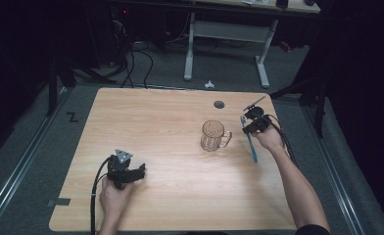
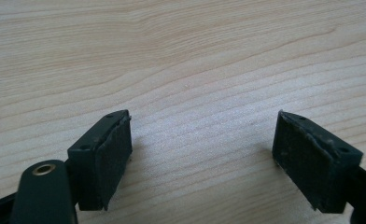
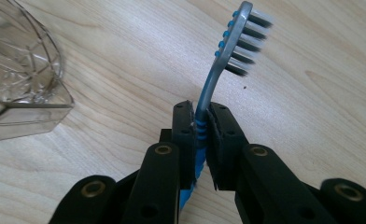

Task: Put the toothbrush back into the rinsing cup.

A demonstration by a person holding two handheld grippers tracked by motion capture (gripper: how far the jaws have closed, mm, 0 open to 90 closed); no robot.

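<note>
A blue and grey toothbrush is clamped by its neck in my right gripper, bristle head pointing away over the table. In the high view the same toothbrush hangs slanted from the right gripper, lifted off the table at the right of a clear glass mug. The mug's faceted wall shows at the left of the right gripper view. My left gripper rests low on the table at the front left, and its pads stand wide apart with bare wood between them.
The wooden table has a round cable hole near its far edge. Behind the table stand a white desk frame and loose cables on the floor.
</note>
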